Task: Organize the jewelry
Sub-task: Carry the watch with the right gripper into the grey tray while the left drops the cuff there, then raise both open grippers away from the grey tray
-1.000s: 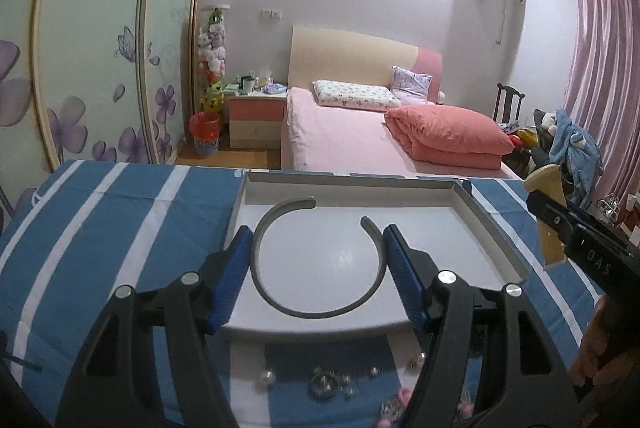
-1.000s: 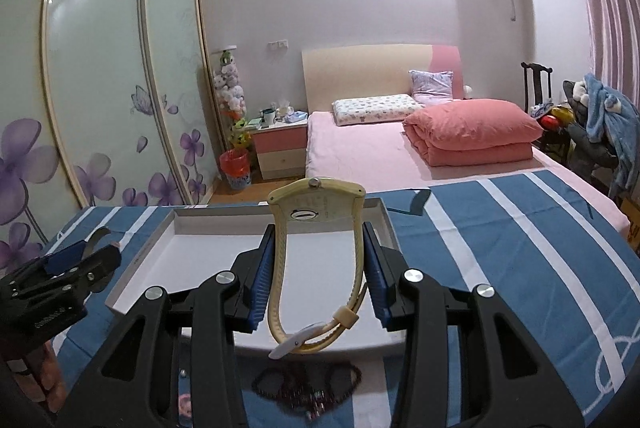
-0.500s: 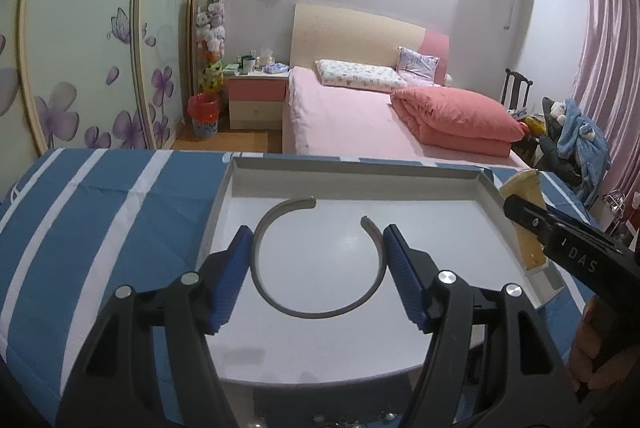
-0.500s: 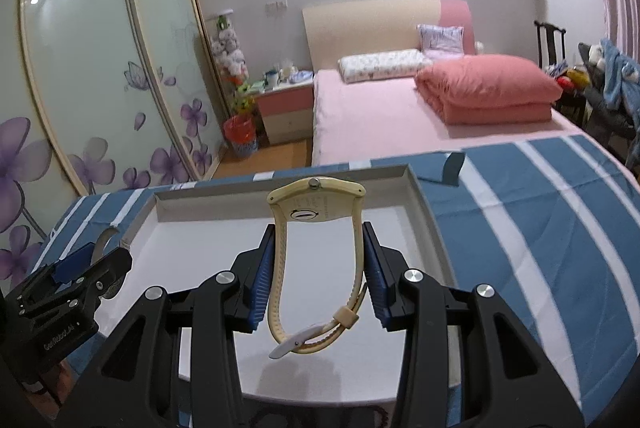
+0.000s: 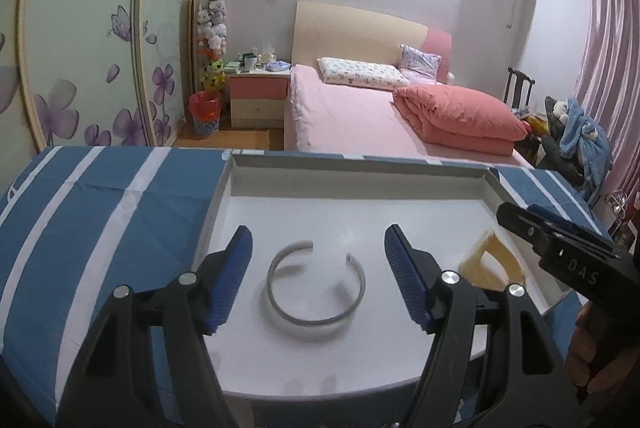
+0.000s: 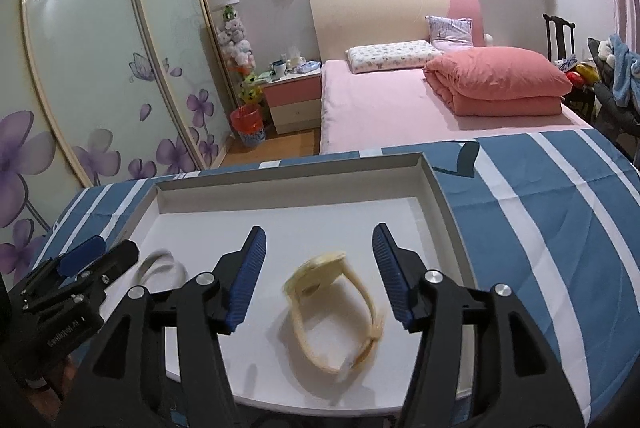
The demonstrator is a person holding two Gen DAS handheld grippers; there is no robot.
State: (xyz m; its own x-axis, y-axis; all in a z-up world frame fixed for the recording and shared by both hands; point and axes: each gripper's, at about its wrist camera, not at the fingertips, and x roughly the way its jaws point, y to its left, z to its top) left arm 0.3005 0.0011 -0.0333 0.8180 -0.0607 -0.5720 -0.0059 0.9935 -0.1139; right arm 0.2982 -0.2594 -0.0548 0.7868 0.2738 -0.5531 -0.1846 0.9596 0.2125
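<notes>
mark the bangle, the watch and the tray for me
bangle (image 5: pixel 316 318), left wrist view, on its near curve
watch (image 6: pixel 320 270), right wrist view, on its face
tray (image 6: pixel 288 172), right wrist view, on its far wall

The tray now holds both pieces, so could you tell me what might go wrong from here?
1. The watch looks blurred and tilted on its side, perhaps not settled; it could roll or flop.
2. The bangle lies between the open left claw fingers; a careless pull-back might snag it.
3. The tray's near edge seems to overhang the striped cloth, so pressing there might tip it.
</notes>
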